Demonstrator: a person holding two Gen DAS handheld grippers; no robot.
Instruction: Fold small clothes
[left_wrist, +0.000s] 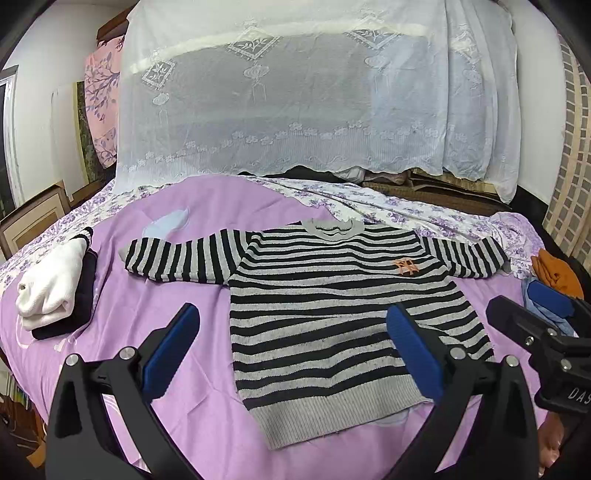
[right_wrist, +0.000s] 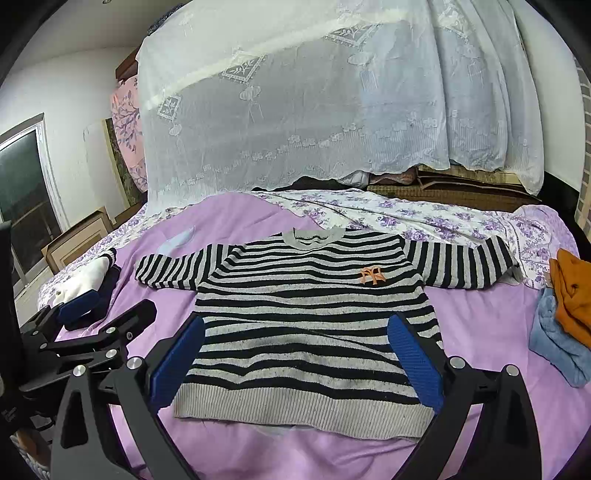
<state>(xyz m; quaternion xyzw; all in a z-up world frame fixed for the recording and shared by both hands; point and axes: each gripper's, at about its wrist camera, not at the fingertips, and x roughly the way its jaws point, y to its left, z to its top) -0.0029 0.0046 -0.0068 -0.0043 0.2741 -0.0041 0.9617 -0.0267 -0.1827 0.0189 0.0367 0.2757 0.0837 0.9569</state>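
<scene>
Right wrist alone shows the window (right_wrist: 22, 184) beyond the striped sweater (right_wrist: 306, 325).

Each claw (left_wrist: 291, 328) (right_wrist: 295, 332) has black arms, silver screws and ribbed blue pads (left_wrist: 413, 350).

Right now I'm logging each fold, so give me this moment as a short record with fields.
surface: purple sheet
garment: striped sweater, flat, front up, sleeves spread
left gripper: open, above the sweater, holding nothing
right gripper: open, above the sweater, holding nothing
folded pile: at left
unfolded clothes: at right
</scene>
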